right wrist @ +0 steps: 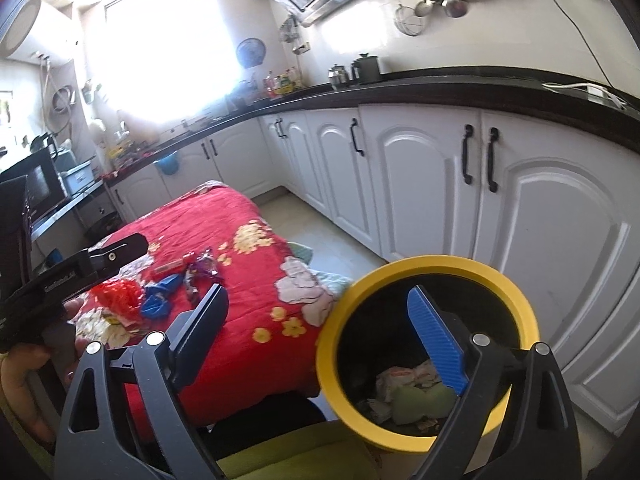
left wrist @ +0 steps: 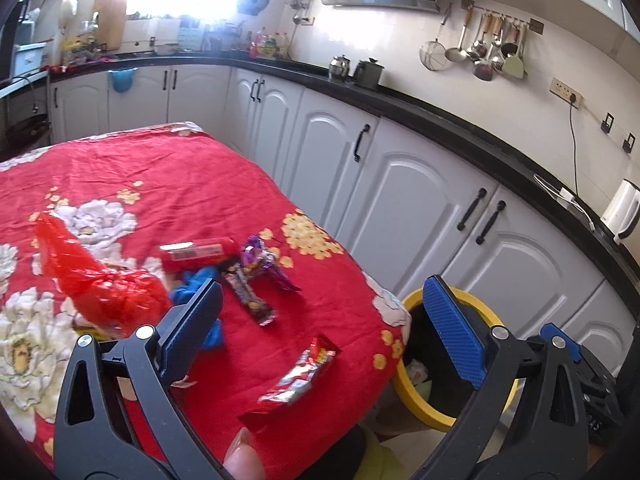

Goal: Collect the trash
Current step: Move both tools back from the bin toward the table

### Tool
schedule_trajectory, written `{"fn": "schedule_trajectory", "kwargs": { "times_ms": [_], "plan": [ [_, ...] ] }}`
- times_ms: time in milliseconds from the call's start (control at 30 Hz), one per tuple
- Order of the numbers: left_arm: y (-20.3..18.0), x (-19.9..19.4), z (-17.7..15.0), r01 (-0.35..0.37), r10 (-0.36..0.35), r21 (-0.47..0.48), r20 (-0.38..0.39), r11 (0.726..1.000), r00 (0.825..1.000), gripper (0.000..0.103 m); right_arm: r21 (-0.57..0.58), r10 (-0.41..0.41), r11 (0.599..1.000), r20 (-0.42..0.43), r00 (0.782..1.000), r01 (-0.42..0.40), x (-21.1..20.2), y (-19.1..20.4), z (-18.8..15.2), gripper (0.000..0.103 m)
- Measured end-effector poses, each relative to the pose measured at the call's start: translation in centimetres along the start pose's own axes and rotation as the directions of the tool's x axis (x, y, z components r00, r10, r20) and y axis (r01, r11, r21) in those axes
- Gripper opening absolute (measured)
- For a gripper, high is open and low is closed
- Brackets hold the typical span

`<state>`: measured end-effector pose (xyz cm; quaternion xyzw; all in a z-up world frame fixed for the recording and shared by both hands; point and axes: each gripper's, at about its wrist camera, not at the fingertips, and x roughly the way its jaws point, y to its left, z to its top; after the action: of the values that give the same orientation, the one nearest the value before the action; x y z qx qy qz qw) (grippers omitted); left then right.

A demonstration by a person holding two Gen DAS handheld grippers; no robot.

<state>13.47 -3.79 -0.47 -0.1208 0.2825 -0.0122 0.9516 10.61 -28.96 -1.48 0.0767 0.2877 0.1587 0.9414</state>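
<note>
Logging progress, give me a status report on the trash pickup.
Left gripper and right gripper open, empty. Wrappers on red cloth. Yellow bin holds trash. Nothing blocking.

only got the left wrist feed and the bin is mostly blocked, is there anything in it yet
observer: Yes. The right wrist view looks into the yellow-rimmed bin: crumpled white wrappers and a pale green lump lie at the bottom.
operator: is the right gripper carrying anything
observer: No. The right gripper is open and empty, with one of its fingers over the bin's mouth.
operator: and the blue stuff i only half see
observer: It is a crumpled blue wrapper lying on the red cloth, right beside the red plastic bag.
</note>
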Motion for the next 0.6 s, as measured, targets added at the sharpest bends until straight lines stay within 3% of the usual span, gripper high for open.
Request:
{"fn": "schedule_trajectory", "kwargs": {
  "times_ms": [600],
  "plan": [
    [5.6, -2.2, 0.9, -0.110, 0.116, -0.077, 0.081, 0.991, 0.990, 0.092, -0.104, 0.118, 0.987, -0.059, 0.991, -0.124, 2.4, 8.2, -0.2, 0.089]
  ]
}}
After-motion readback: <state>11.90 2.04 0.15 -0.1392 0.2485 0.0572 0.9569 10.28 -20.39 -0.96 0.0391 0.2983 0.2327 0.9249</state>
